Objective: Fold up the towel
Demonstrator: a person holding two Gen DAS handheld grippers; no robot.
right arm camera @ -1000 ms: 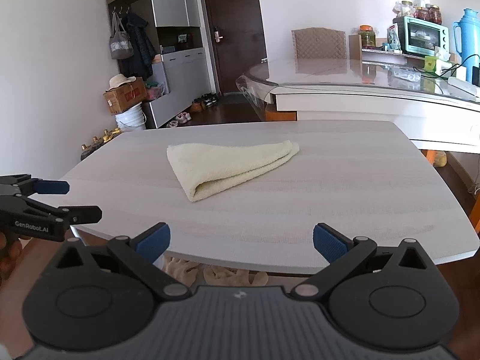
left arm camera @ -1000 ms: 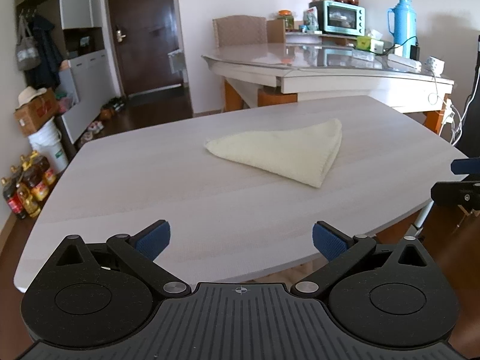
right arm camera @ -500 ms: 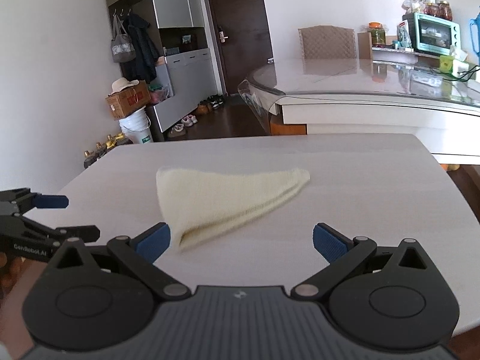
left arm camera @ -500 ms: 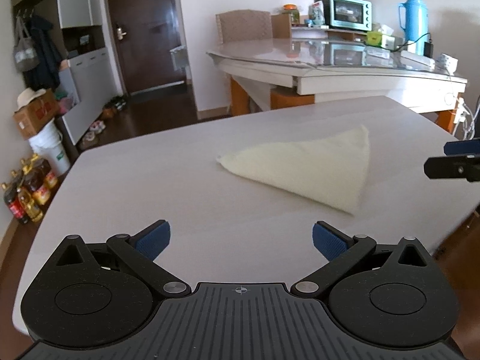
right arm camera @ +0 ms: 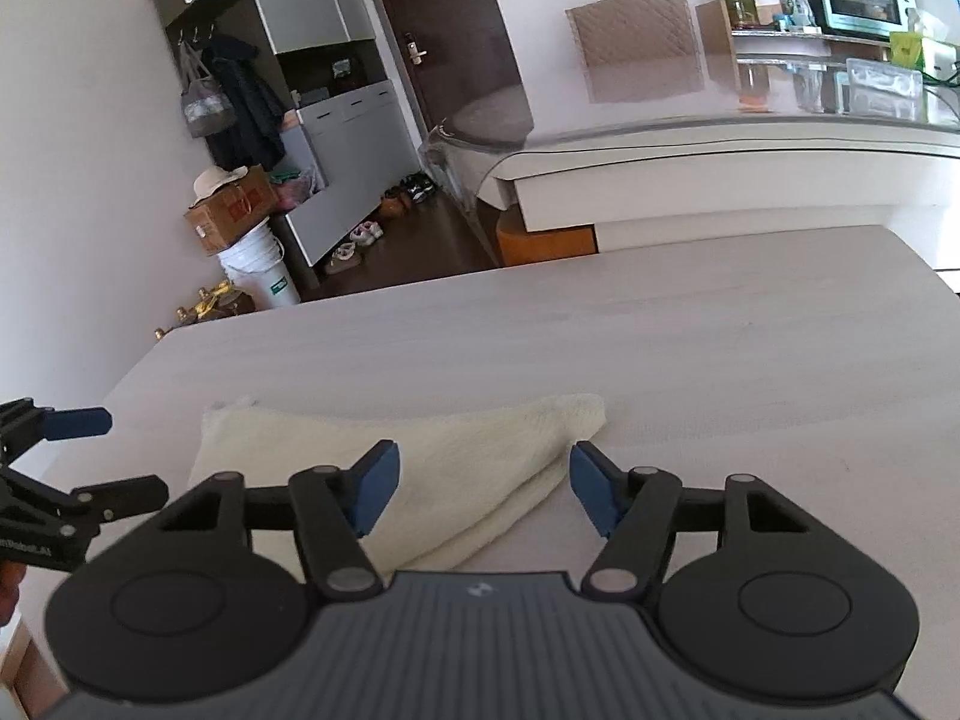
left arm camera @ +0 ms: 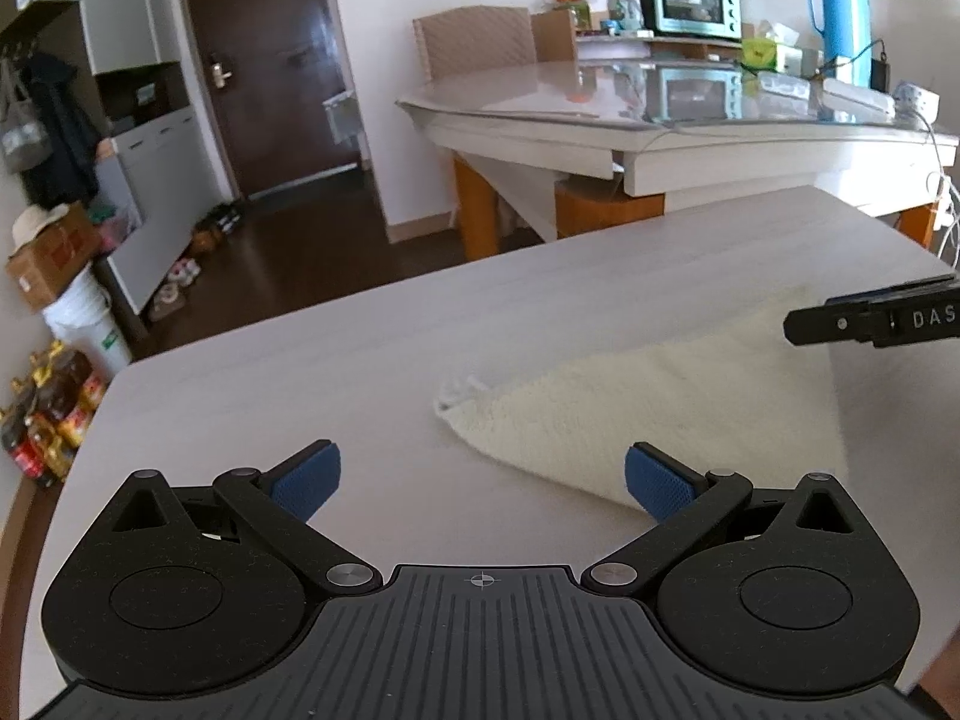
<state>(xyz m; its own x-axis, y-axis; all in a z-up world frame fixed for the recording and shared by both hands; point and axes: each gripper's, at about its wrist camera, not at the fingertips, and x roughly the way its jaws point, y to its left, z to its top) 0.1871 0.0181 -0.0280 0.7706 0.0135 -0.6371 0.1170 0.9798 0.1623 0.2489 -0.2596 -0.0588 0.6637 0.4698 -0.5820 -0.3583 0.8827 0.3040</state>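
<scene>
Both tongs, the left tongs (left arm camera: 483,480) spread wide and the right tongs (right arm camera: 483,495) narrower yet empty, had advanced from the table (left arm camera: 360,372) edge to the cream towel (left arm camera: 660,408) lying part-folded there, indicating an imminent corner grasp.

home dining room – toaster oven (left arm camera: 696,0), shoes (right arm camera: 360,237)

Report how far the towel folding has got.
Done: the towel already lies folded over into a layered wedge on the table.
In hand: nothing gripped; the left gripper and right gripper are both open, low over the towel's near edge.
Left: grasp and make the next fold.
</scene>
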